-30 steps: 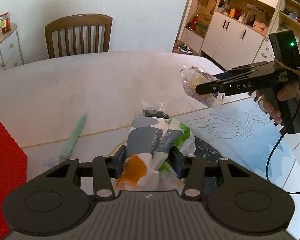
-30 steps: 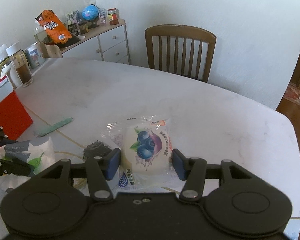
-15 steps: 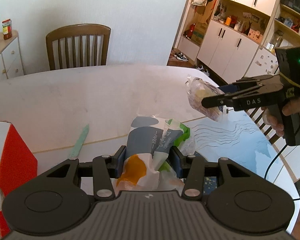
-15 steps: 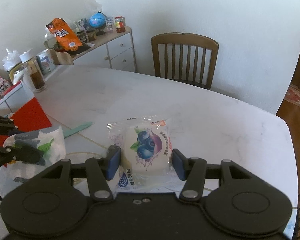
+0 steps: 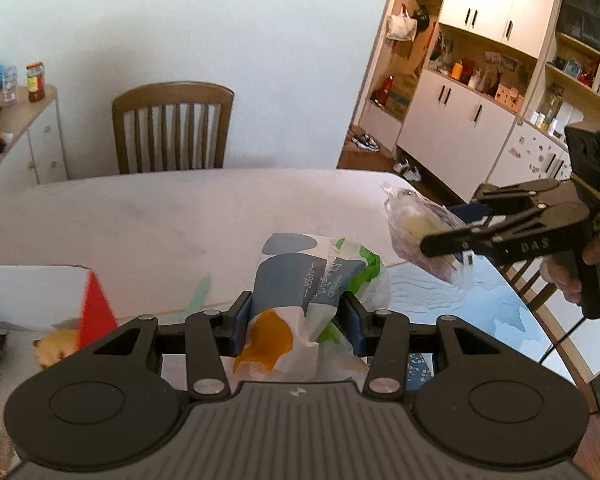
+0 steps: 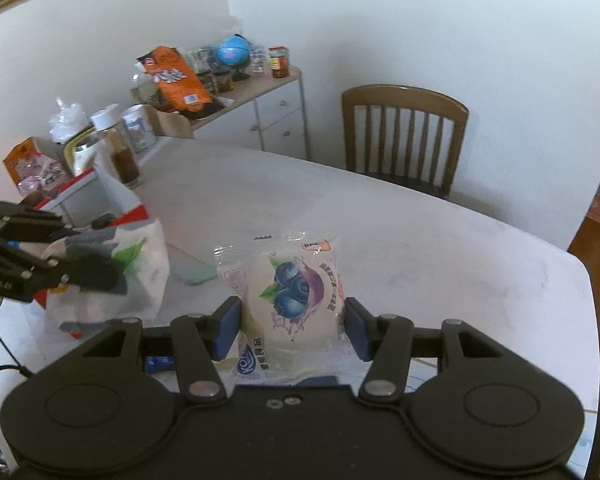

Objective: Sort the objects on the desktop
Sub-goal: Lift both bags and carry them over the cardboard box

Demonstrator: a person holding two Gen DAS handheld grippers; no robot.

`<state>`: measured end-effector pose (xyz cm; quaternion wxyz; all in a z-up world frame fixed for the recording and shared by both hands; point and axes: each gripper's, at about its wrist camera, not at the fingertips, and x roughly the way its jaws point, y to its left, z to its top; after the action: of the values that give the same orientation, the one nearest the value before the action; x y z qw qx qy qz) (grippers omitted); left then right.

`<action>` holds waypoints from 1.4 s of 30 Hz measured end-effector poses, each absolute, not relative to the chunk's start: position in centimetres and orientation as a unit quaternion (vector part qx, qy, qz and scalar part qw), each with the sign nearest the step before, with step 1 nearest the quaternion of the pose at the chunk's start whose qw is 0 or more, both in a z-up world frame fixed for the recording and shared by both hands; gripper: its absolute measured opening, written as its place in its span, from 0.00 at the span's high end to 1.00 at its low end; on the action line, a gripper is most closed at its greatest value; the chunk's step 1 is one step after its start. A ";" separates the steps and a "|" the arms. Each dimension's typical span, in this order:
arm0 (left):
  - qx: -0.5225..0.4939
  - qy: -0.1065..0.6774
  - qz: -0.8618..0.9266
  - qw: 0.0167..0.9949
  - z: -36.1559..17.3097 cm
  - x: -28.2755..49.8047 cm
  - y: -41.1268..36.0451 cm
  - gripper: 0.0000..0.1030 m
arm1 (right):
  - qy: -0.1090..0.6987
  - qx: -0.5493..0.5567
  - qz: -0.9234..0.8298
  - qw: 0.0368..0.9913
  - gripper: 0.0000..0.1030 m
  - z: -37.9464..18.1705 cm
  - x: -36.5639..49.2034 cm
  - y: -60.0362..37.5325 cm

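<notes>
- The left hand-held gripper [image 5: 296, 322] is clamped on a tissue pack [image 5: 300, 292], a soft white packet printed with grey, orange and green shapes and the word PAPER; both blue pads press into its sides.
- The tissue pack sits between the fingers and sticks out ahead of them, lifted clear of the white counter [image 5: 148, 216].
- The right hand-held gripper [image 6: 292, 328] is closed on a blueberry bun [image 6: 290, 300] in a clear wrapper, the blue pads squeezing it from both sides.
- The bun stands upright between the fingers, its blueberry print facing the camera, held above the counter.
- Seen from the left wrist, the right hand-held gripper is ahead and to the right, its bun raised above the counter's right edge.
- Seen from the right wrist, the left hand-held gripper is ahead and to the left, blurred, with the tissue pack bulging from it.
- A pale green flat object [image 6: 192, 268] lies on the counter between the two packets; its kind is unclear.
- A red box [image 5: 94, 308] sits just left of the left hand-held gripper, with a yellow item [image 5: 56, 350] at its foot.
- A blue patterned mat [image 5: 480, 312] covers the counter below and right of the left hand-held gripper.
- A wooden chair [image 5: 172, 128] stands at the far side of the counter.
</notes>
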<state>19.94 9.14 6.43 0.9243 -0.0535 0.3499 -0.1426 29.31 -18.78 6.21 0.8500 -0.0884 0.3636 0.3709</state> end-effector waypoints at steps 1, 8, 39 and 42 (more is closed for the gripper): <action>-0.054 0.348 -0.140 0.925 6.8 19.7 9.6 0.56 | 0.361 -0.090 0.375 0.849 0.47 6.6 29.0 -18.4; -0.057 0.327 -0.118 0.936 9.0 18.0 13.3 0.56 | 0.353 -0.093 0.394 0.844 0.46 8.3 27.1 -15.5; -0.046 0.327 -0.006 0.944 9.9 13.0 31.2 0.56 | 0.340 -0.156 0.508 0.776 0.47 9.3 21.6 5.7; -0.043 0.335 0.010 0.941 9.1 13.3 32.8 0.56 | 0.347 -0.159 0.512 0.769 0.47 8.7 21.7 7.3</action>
<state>13.30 32.82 9.10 0.9412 -0.0429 0.3351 0.0102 21.68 7.30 8.72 0.7694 -0.1592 0.3471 0.5121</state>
